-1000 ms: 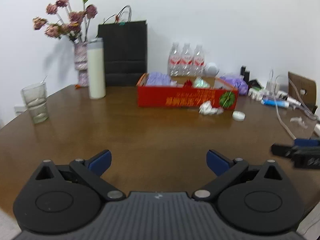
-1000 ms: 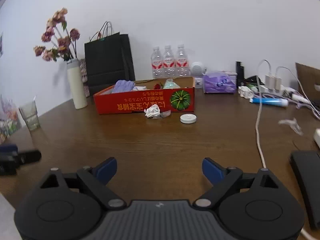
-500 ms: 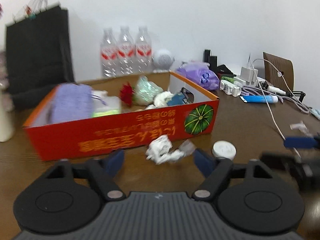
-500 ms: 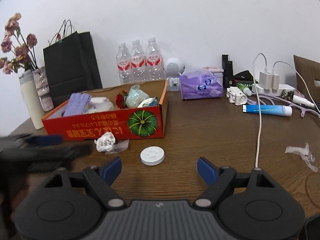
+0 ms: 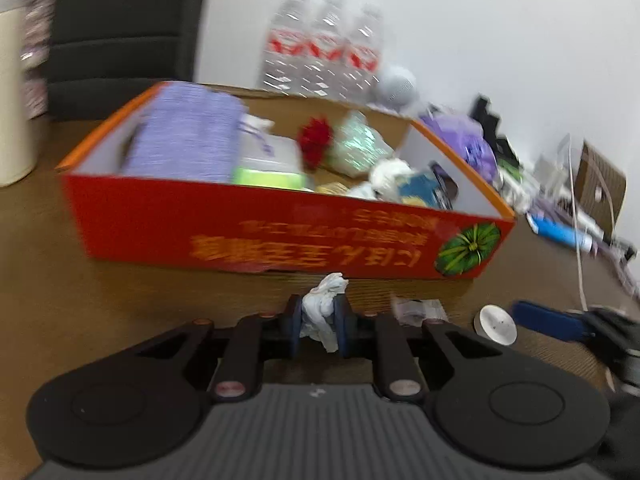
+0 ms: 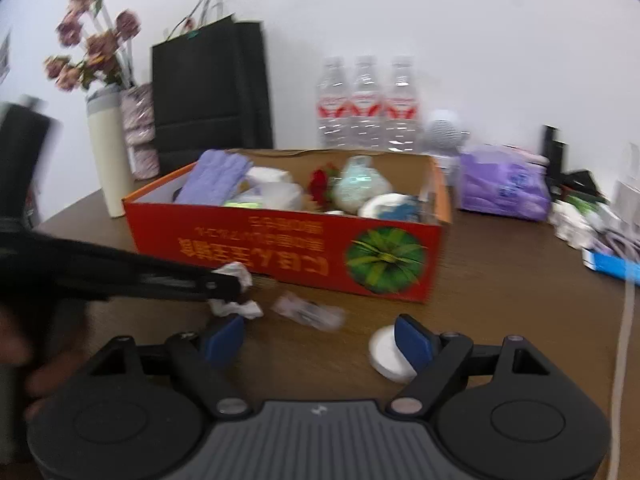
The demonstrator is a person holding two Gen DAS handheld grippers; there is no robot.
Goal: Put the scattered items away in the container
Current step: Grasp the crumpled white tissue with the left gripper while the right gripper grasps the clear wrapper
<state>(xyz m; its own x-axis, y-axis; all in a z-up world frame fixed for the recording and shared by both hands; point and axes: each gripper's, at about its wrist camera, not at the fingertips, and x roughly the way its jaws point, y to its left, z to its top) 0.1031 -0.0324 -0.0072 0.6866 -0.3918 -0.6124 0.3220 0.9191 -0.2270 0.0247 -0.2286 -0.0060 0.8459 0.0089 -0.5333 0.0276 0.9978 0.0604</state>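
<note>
Pinching crumpled tissue [image 5: 323, 307] at lower centre, left hand-held gripper [image 5: 319, 325] before red box [image 5: 280, 236]; loose grip could shed it short. Spread right hand-held gripper [image 6: 320, 340], lower right, nearing white cap [image 6: 386, 354].

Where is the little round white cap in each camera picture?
Left wrist view: the round white cap lies low on the right, on the table, just past the left gripper.
Right wrist view: the cap sits low and right of centre, partly behind a finger of the right gripper.
Shared landmark: the red box, with its green pumpkin picture nearest the cap.
</note>
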